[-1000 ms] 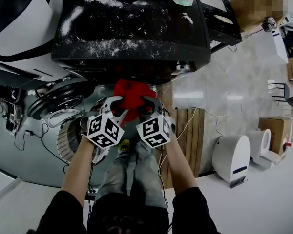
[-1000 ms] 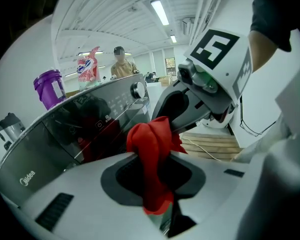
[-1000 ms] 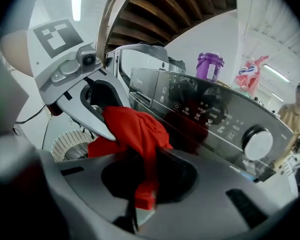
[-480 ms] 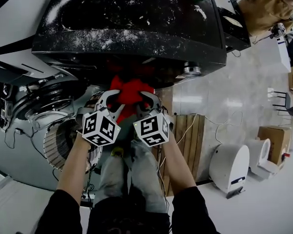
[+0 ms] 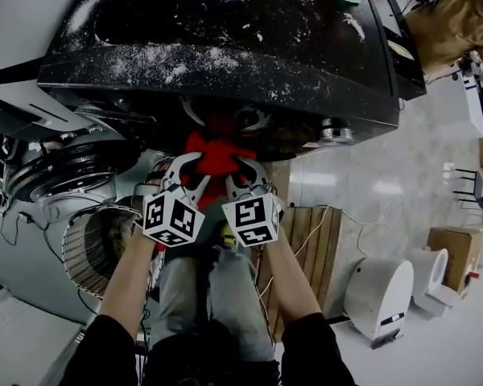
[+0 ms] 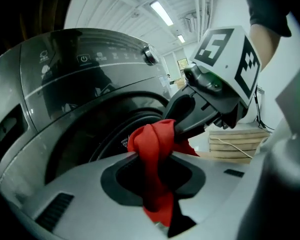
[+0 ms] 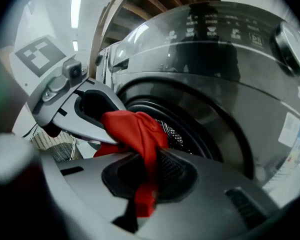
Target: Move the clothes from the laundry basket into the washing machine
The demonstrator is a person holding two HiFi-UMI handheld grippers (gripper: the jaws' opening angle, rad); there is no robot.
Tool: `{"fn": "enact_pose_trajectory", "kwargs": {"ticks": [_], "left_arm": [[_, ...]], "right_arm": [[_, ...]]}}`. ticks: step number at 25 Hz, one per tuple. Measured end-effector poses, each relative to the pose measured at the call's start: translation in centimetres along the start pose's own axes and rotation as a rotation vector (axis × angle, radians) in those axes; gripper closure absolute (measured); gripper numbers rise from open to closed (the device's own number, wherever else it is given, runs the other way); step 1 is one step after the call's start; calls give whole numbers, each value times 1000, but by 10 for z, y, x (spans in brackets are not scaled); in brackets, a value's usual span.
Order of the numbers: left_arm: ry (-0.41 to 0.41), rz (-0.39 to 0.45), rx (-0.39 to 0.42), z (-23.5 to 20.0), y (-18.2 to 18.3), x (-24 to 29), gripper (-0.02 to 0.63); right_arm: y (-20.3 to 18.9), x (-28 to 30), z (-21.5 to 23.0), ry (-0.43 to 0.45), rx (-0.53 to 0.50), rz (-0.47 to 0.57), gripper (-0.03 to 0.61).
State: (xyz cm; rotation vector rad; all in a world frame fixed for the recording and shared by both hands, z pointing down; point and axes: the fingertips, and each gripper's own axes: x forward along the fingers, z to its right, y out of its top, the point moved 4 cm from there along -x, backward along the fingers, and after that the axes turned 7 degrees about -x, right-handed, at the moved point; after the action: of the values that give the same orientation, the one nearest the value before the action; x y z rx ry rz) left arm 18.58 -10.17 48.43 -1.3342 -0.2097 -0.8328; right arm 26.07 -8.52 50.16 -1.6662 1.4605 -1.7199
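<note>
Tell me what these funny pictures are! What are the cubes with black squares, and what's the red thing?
A person is doing laundry with a tool in each hand instead of using fingers. Each tool is a gripper, a bit like big tongs, and the patterned cube is just part of it. The picture from above comes from a camera on the person's head, looking down. In it you can see both arms, the left gripper and the right gripper. The other two pictures come from small cameras riding on each gripper, so they look along its jaws. Both grippers are pinching the same red cloth, right in front of the dark washing machine. The pale mesh laundry basket stands on the floor at the person's left.
</note>
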Motion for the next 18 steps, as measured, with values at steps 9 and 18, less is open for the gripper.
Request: {"fn": "enact_pose_trajectory", "kwargs": {"ticks": [9, 18], "left_arm": [[134, 104, -12, -24, -55, 79, 511], [245, 165, 20, -75, -72, 141, 512]], "right_arm": [[-47, 84, 15, -99, -20, 71, 540], [-54, 155, 48, -193, -63, 152, 538]]}}
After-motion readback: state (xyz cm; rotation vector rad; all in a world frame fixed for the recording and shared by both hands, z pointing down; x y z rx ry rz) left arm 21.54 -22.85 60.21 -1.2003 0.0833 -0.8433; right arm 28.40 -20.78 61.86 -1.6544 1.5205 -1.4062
